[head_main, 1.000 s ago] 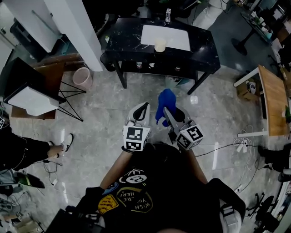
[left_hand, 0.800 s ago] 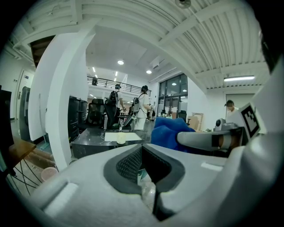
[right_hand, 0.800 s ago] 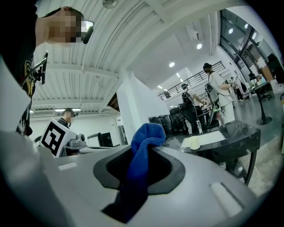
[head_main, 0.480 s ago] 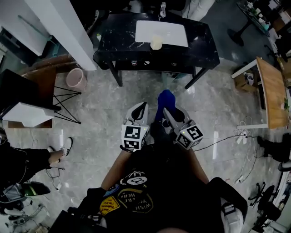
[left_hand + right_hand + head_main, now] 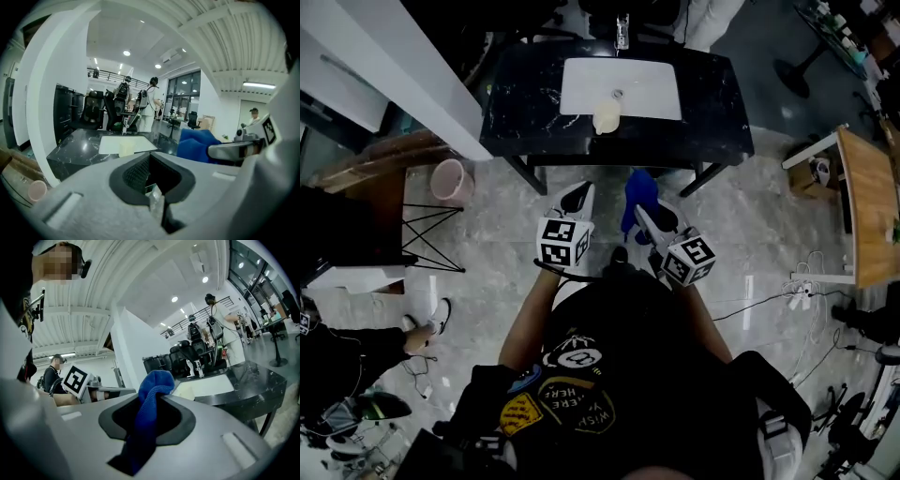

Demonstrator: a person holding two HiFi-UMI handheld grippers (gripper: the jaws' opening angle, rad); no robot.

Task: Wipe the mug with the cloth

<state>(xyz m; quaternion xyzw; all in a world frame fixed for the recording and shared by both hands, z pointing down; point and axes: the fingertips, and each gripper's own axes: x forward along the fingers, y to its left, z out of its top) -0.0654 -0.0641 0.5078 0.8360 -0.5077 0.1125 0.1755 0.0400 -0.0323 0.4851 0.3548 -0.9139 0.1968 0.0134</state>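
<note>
Notes from the near edge of the black marble worktop point(image 5: 516, 103): we are holding both claws up over the floor point(image 5: 487, 248), short of that edge, side by side and near each other but apart.

The left claw point(image 5: 577, 195) is clenched. In its own view the jaws are meeting on a thin seam, and we are making out nothing between them.

The right claw point(image 5: 643, 214) is grasping the blue cloth point(image 5: 639, 190). The jaws are pinching it low down, and the loose end is bunching above them in a rounded fold (the rest is trailing down through the gap behind the jaws).

The mug point(image 5: 606, 116), cream and upright, is sitting near the middle of the worktop, on the near edge of a white mat point(image 5: 647, 84) that is lying toward the far edge. Its handle is too small for us to tell.

The cloth is hovering just short of the worktop's near edge, a little right of the mug and well apart from it.

A pink bin point(image 5: 447, 178) is standing on the floor off the worktop's left end.
</note>
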